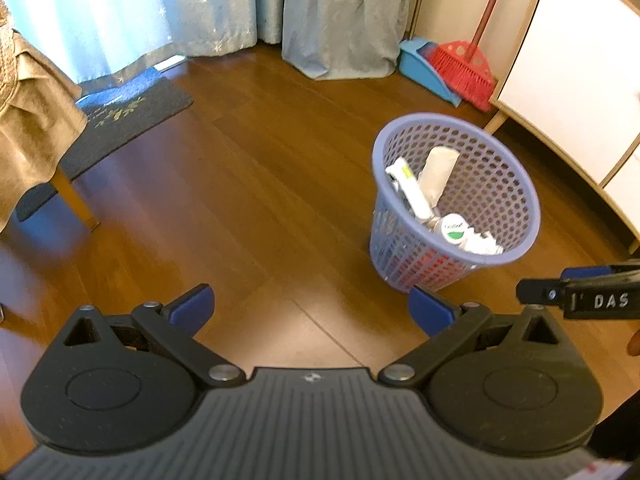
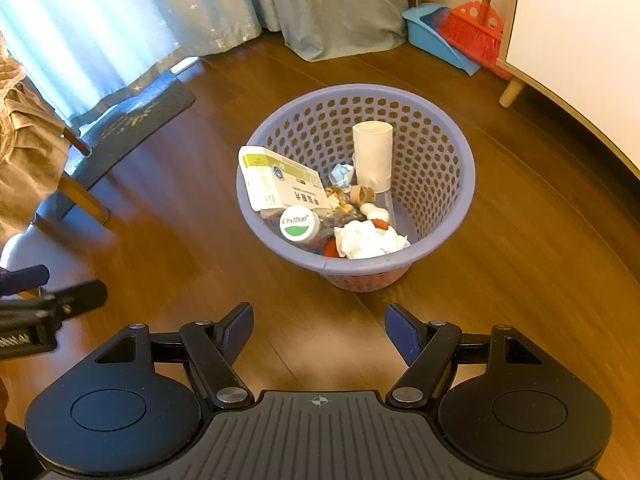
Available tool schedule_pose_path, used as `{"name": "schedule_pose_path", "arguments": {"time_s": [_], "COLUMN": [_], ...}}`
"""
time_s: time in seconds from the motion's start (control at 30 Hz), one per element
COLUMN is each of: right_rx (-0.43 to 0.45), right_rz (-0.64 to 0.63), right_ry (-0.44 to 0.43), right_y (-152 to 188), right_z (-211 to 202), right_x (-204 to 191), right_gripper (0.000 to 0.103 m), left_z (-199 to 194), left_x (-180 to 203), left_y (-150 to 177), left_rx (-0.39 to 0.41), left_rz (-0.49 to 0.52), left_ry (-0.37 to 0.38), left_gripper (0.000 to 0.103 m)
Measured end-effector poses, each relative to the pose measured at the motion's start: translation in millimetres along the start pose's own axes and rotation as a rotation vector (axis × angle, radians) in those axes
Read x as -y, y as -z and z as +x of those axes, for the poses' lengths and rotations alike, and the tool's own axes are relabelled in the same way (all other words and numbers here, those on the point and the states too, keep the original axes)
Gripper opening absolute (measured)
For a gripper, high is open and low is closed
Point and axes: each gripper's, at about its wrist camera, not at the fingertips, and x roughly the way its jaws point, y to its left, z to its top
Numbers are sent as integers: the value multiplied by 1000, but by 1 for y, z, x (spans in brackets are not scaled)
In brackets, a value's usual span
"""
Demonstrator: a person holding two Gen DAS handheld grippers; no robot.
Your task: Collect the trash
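Note:
A purple perforated wastebasket stands on the wooden floor, also in the left wrist view as the wastebasket to the right. Inside lie a white and green carton, a paper roll, a green-lidded jar, crumpled tissue and small scraps. My right gripper hovers open and empty just short of the basket. My left gripper is open and empty over bare floor, left of the basket. The right gripper's finger shows at the left view's right edge.
A red broom and blue dustpan lean in the far corner by a white cabinet. Blue curtains hang at the back. A dark mat and a cloth-draped chair are on the left.

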Motion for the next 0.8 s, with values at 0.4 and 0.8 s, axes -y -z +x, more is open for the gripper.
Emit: {"name": "schedule_pose_path", "arguments": {"time_s": [0.4, 0.8], "right_rx": [9, 7], "right_rz": [-58, -60], "right_ry": [16, 17], "right_y": [-2, -2], "right_z": [3, 4], "right_x": [-13, -15], "right_gripper": [70, 70], "left_z": [7, 7], "left_x": [7, 7], "left_y": [7, 10], "left_rx": [-27, -39], "left_rz": [9, -3], "left_ry": [-12, -9], "left_gripper": [102, 102]}}
